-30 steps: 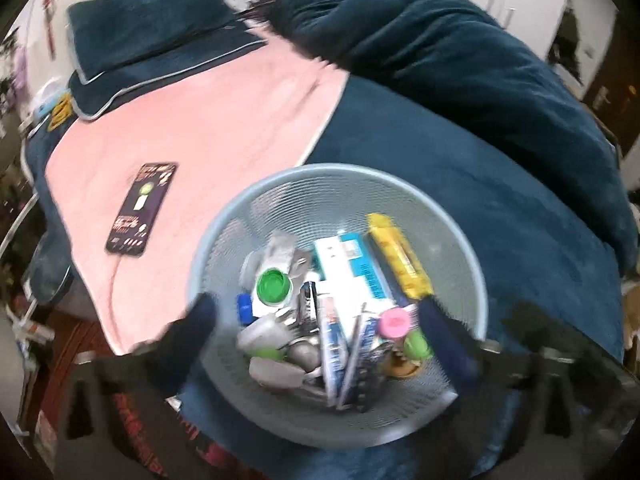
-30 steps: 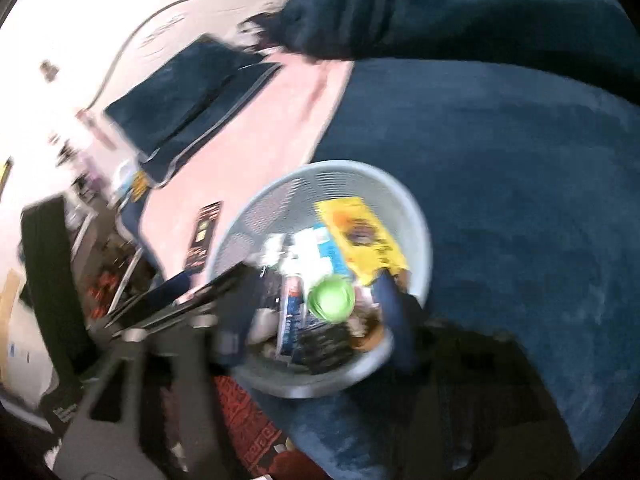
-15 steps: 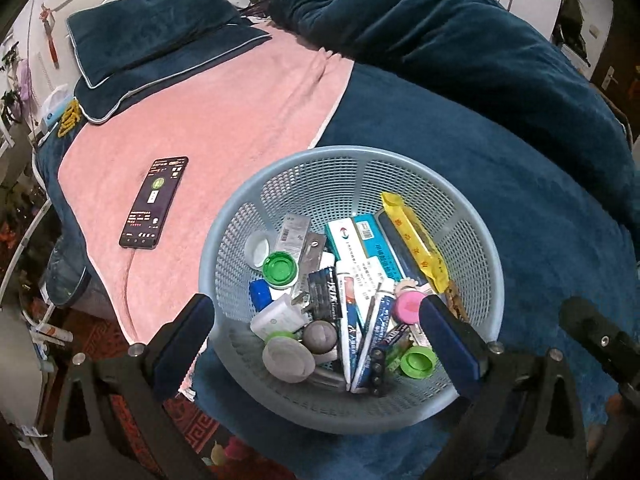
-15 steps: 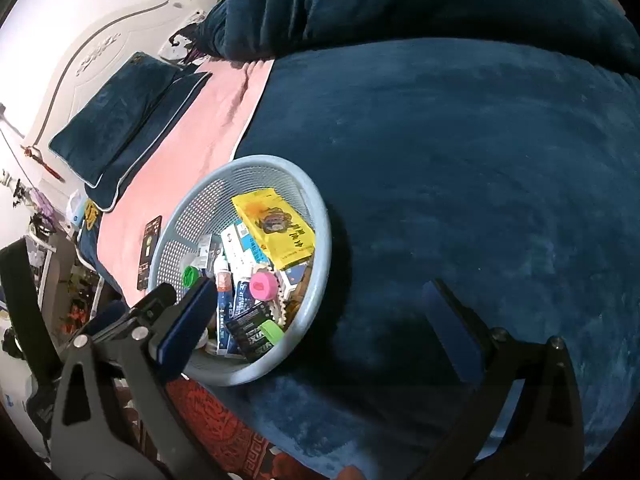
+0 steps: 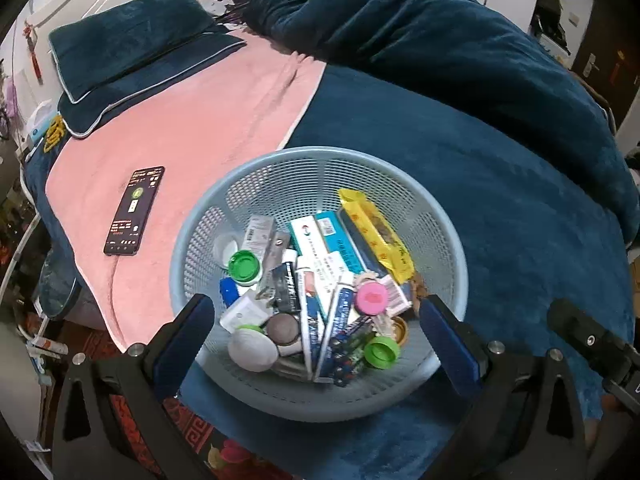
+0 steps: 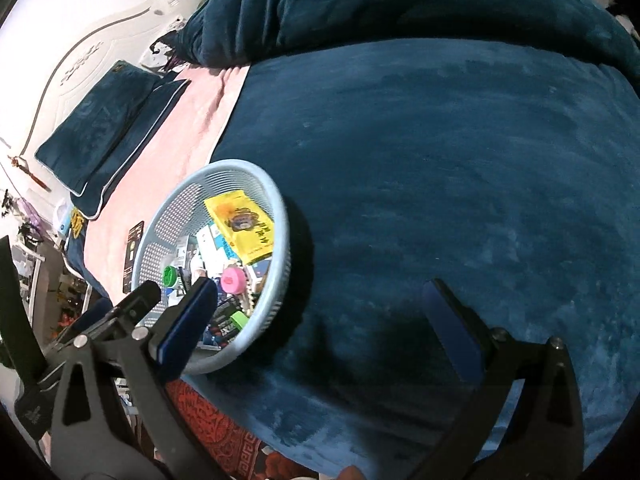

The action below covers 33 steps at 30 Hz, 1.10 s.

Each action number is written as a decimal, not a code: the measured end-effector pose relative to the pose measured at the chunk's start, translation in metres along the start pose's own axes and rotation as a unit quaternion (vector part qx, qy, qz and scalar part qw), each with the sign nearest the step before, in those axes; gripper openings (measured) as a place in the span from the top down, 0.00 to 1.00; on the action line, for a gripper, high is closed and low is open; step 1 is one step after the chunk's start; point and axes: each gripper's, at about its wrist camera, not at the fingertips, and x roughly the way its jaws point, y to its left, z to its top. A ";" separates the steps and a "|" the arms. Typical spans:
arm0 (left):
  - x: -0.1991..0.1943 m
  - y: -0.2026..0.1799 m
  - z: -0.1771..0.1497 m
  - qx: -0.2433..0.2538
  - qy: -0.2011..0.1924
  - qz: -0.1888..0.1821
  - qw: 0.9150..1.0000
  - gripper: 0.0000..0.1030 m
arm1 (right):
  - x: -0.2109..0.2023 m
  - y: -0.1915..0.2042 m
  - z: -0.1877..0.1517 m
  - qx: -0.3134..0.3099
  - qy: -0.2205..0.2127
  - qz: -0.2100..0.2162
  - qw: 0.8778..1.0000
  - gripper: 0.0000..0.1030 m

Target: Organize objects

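Basket [image 5: 256, 184], crammed with tubes and caps, is set on the blue blanket [image 6: 440, 160], apparently for sorting. Left gripper [image 5: 316, 332] is held spread, empty, above its 6 o'clock rim; right gripper [image 6: 320, 316] gapes empty at 3 o'clock.

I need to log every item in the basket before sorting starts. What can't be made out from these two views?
- Left wrist view: items low in the basket are buried under the toothpaste tubes and boxes; their labels are too small to read.
- Right wrist view: the right gripper's left finger covers the basket's near contents.
- Phone: screen text too small in both views.
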 end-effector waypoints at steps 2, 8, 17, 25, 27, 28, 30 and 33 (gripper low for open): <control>-0.001 -0.004 0.000 0.003 0.000 -0.004 1.000 0.00 | -0.004 -0.004 0.000 0.002 -0.003 -0.003 1.000 0.00; -0.005 -0.019 -0.003 0.015 0.000 -0.013 1.000 0.00 | -0.012 -0.015 -0.001 0.007 -0.008 -0.013 1.000 0.00; -0.010 -0.042 -0.007 0.036 -0.005 -0.028 0.999 0.00 | -0.024 -0.035 -0.005 0.016 -0.014 -0.027 0.999 0.00; -0.021 -0.061 -0.012 0.043 -0.023 -0.034 0.998 0.01 | -0.033 -0.050 -0.007 0.015 -0.018 -0.037 0.999 0.00; -0.023 -0.067 -0.014 0.049 -0.027 -0.039 0.998 0.01 | -0.036 -0.054 -0.008 0.014 -0.020 -0.040 0.999 0.00; -0.025 -0.072 -0.015 0.052 -0.028 -0.043 0.997 0.01 | -0.038 -0.056 -0.008 0.013 -0.020 -0.041 0.999 0.00; -0.026 -0.081 -0.016 0.058 -0.028 -0.055 0.996 0.01 | -0.041 -0.061 -0.010 0.013 -0.021 -0.043 0.999 0.00; -0.028 -0.097 -0.019 0.065 -0.026 -0.068 0.995 0.01 | -0.046 -0.070 -0.012 0.012 -0.024 -0.048 0.999 0.00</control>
